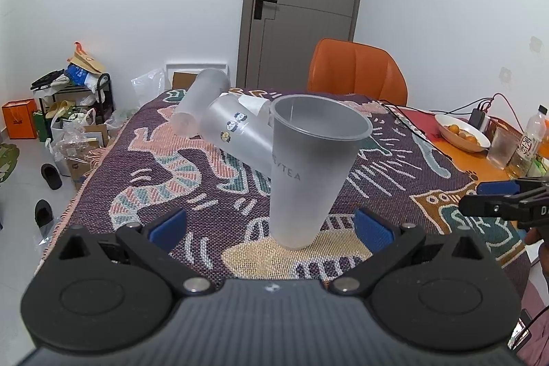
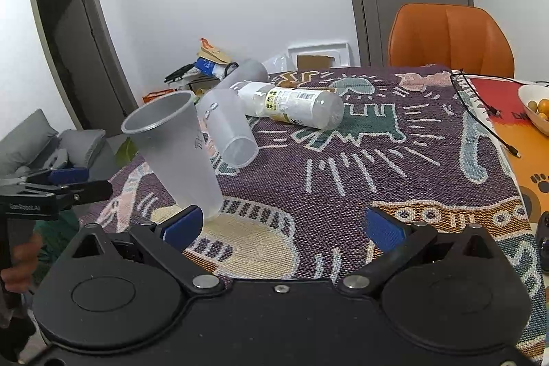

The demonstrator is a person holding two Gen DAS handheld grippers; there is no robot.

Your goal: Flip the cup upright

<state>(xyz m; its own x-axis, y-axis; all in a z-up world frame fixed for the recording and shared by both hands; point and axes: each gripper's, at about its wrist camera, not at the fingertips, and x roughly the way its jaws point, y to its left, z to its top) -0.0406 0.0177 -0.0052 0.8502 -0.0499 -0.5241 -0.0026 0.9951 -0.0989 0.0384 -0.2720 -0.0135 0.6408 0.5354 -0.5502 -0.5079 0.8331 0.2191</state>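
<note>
A frosted grey plastic cup (image 1: 308, 167) stands upright, mouth up, on the patterned tablecloth; it also shows in the right wrist view (image 2: 178, 153). My left gripper (image 1: 271, 228) is open, its blue pads either side of the cup's base without touching it. My right gripper (image 2: 281, 225) is open and empty, with its left pad close to the cup's base. Behind the cup a second frosted cup (image 1: 236, 136) lies on its side, seen too in the right wrist view (image 2: 228, 132). A third frosted cup (image 1: 202, 102) lies further back.
A clear plastic bottle (image 2: 291, 103) lies on its side behind the cups. An orange chair (image 1: 357, 71) stands at the table's far edge. A white bowl of oranges (image 1: 461, 132), a glass, a bottle and cables sit at the right. Clutter covers the floor at left.
</note>
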